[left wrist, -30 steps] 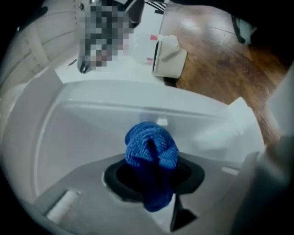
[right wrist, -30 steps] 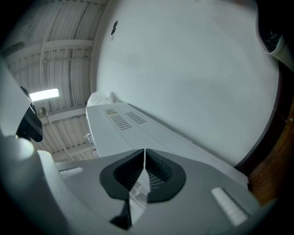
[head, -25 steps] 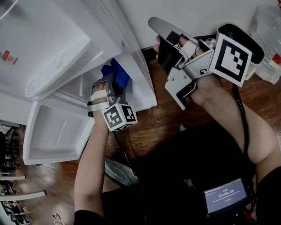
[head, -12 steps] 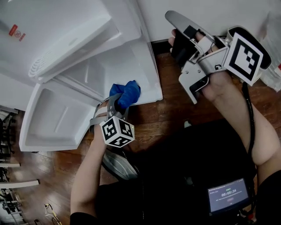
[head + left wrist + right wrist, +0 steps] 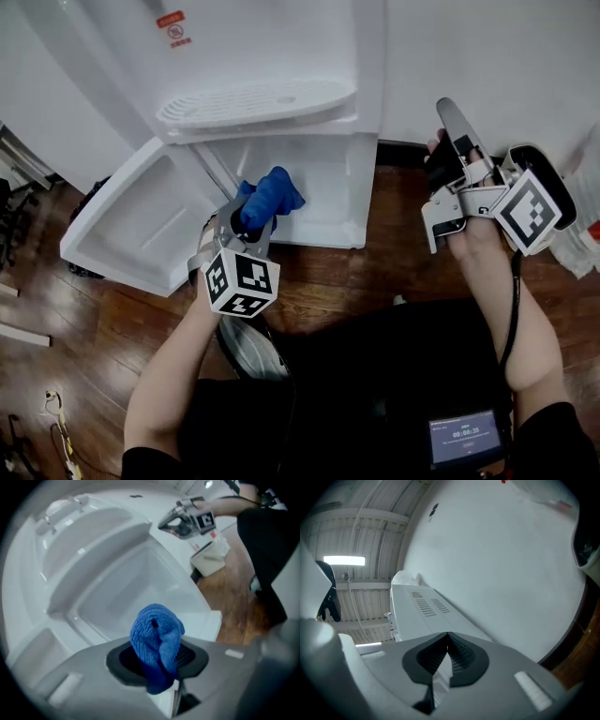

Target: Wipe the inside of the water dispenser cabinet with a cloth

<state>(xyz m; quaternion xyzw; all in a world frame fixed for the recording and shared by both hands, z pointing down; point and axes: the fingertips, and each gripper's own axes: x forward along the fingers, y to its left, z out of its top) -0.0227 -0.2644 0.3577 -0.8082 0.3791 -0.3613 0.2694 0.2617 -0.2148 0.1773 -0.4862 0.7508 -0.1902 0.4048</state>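
**A:** The floor (image 5: 356, 281) is dark wood, the wall (image 5: 469, 56) behind is white, and the water dispenser (image 5: 253, 56) stands against it. Its door (image 5: 131, 225) hangs open at 9 o'clock of the cabinet (image 5: 323, 202). Where is the cloth (image 5: 270, 199)?

**B:** In the head view it is at 11 o'clock of the centre, at the mouth of the cabinet. The left gripper (image 5: 246, 223) pinches it between its jaws. I cannot tell if it touches the cabinet.

**A:** How will it handle?

**B:** I judge it light, soft and limp, with a fuzzy pile, so it is not slippery. It is bunched into a wad. The hold is at the lower end, and the free end bulges out for wiping. I think this place is good.

**A:** Which way does it point?

**B:** Its long axis runs from the jaws at 7 o'clock to the free end at 1 o'clock, into the cabinet.

**A:** And the right gripper (image 5: 452, 141)?

**B:** It is at 2 o'clock, raised, with jaws pressed together on nothing.
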